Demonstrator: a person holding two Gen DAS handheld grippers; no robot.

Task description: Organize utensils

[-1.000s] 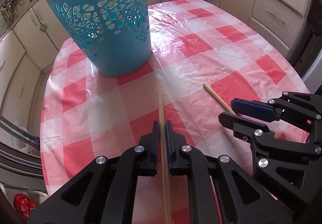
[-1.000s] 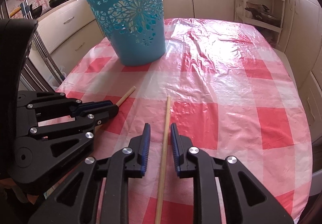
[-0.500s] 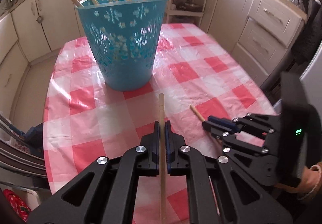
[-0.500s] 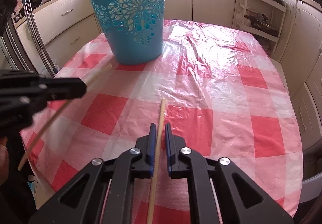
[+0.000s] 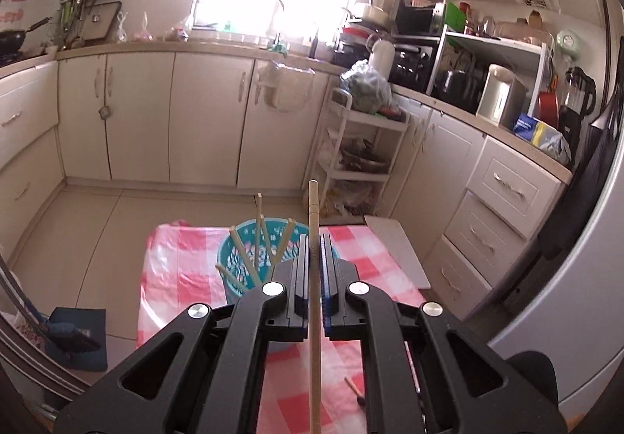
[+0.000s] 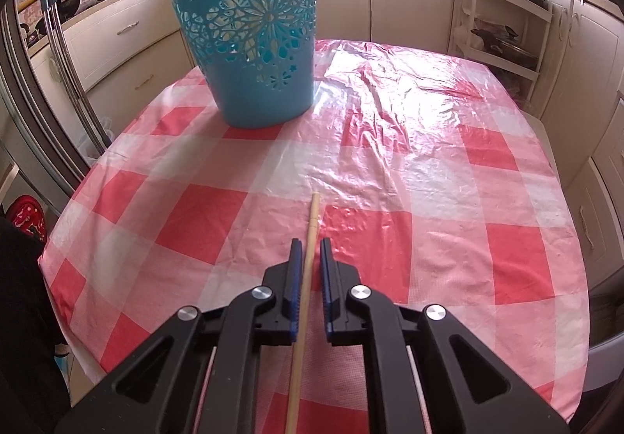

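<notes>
The table (image 6: 429, 169), under its red-and-white checked cover, fills most of my right-hand view, and from my left hand's camera it lies small in the lower middle of the frame. On it stands the blue cut-out basket (image 6: 249, 44), upper left in the right-hand view, lower centre in the left. Several wooden sticks (image 5: 249, 262) already lean inside it with their ends poking above the rim, so I judge a good part of the sorting done.

My left gripper (image 5: 312, 258) is clamped tight on one chopstick (image 5: 314, 215), whose free end stands up past the pads against the kitchen cupboards, above and just to the right of the basket in the picture. That one looks about ready to go in.

My right gripper (image 6: 308, 266) has just been closing; its second chopstick (image 6: 310, 235) runs between the pads, tip still over the cloth at frame centre. I see a thin gap on the right pad, but the jaws are nearly together, so I take it as gripped. Both sticks remain to be dropped in; no others show on the cloth.
</notes>
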